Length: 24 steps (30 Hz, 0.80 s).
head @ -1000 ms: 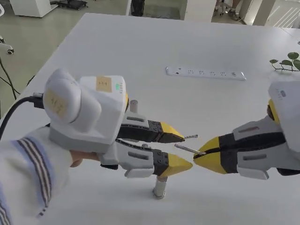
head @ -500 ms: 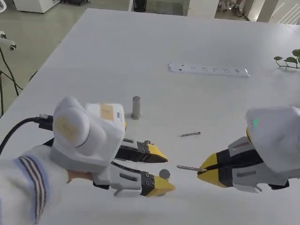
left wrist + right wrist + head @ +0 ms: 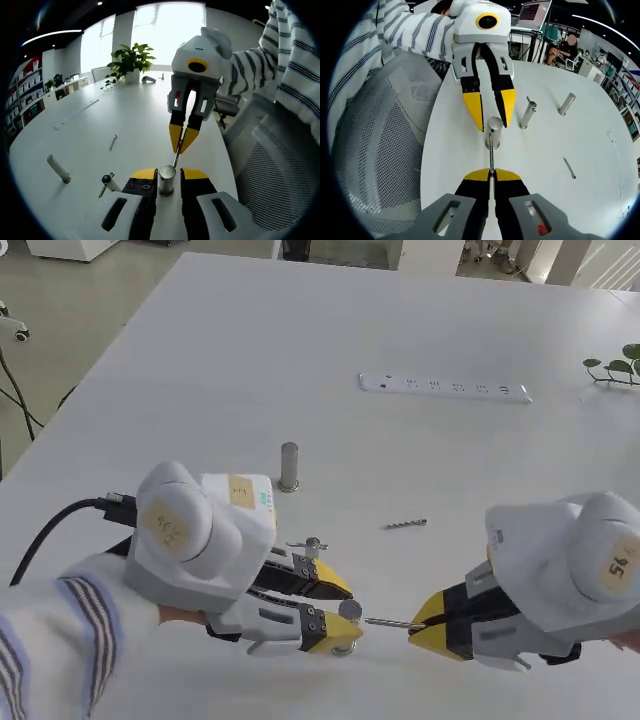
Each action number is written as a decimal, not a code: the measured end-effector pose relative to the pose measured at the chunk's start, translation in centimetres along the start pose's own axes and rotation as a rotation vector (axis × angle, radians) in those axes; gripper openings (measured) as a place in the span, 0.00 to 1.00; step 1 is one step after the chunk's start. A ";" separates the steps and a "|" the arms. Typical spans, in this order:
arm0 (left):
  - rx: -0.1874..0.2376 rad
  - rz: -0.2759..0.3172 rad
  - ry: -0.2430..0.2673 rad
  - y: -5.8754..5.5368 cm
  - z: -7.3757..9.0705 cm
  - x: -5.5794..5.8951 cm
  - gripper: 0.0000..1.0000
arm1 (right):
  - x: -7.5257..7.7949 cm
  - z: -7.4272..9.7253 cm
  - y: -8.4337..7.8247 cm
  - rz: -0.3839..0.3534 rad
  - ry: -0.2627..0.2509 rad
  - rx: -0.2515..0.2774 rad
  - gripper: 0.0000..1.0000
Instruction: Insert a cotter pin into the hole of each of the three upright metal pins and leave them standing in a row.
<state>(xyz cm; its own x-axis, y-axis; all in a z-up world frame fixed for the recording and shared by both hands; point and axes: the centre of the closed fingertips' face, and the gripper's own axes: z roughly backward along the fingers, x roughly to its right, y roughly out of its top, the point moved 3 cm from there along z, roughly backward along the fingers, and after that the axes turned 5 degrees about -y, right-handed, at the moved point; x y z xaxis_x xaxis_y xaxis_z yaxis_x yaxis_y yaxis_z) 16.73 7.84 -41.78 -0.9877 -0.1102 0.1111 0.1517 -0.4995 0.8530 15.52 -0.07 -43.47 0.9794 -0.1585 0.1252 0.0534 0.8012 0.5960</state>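
Two hand-held tools with white plastic bodies and yellow-tipped black jaws meet nose to nose, low over a smooth white worktop (image 3: 200,360). The right tongs (image 3: 418,625) are pressed together on a thin steel cotter pin (image 3: 385,622), which juts straight out from their tips toward the left tongs (image 3: 340,615). The left tongs sit close on either side of a short upright silver metal pin with a round cap (image 3: 350,611). I cannot tell whether they actually squeeze it.

The head view looks down onto that cap. The right gripper view looks along the cotter pin (image 3: 491,156) and shows its free end meeting the capped pin's shaft (image 3: 493,132) just below the cap. Whether the end has entered the hole is too small to tell. The left gripper view shows the right tongs (image 3: 184,145) pointing down at the pin from beyond it.

Just beyond the left tongs stands a second capped metal pin with a cotter pin through it crosswise (image 3: 313,545). Farther beyond stands a third plain metal pin (image 3: 289,467). A loose cotter pin (image 3: 405,525) lies flat beyond the gap between the two tongs.

Well past them all, bare worktop runs out to a long white power strip (image 3: 445,390). In the right gripper view the worktop's edge runs close beside both tongs, with a grey mesh chair (image 3: 380,130) past it.
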 end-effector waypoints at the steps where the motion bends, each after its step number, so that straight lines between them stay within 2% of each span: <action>1: 0.001 -0.001 0.003 0.0 0.0 -0.1 0.12 | 0.0 0.0 0.1 0.000 -0.002 0.001 0.00; 9: -0.003 0.015 -0.003 0.0 0.1 0.0 0.10 | 0.1 -0.1 0.7 -0.015 -0.027 0.019 0.00; 16: -0.006 0.031 0.017 0.0 0.1 0.1 0.10 | 0.0 0.0 0.7 -0.066 -0.051 0.012 0.00; 20: -0.010 0.067 0.018 -0.1 0.2 0.3 0.12 | 0.2 0.0 0.7 -0.091 -0.072 0.020 0.00; 24: -0.013 0.051 0.014 -0.1 0.3 0.5 0.14 | 0.2 -0.1 1.0 -0.090 -0.074 0.038 0.00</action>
<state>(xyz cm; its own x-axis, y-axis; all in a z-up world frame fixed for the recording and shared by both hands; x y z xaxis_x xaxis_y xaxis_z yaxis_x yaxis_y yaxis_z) 16.25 8.09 -41.63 -0.9781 -0.1476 0.1466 0.2020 -0.5037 0.8399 15.75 0.73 -42.91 0.9537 -0.2725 0.1273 0.1320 0.7596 0.6368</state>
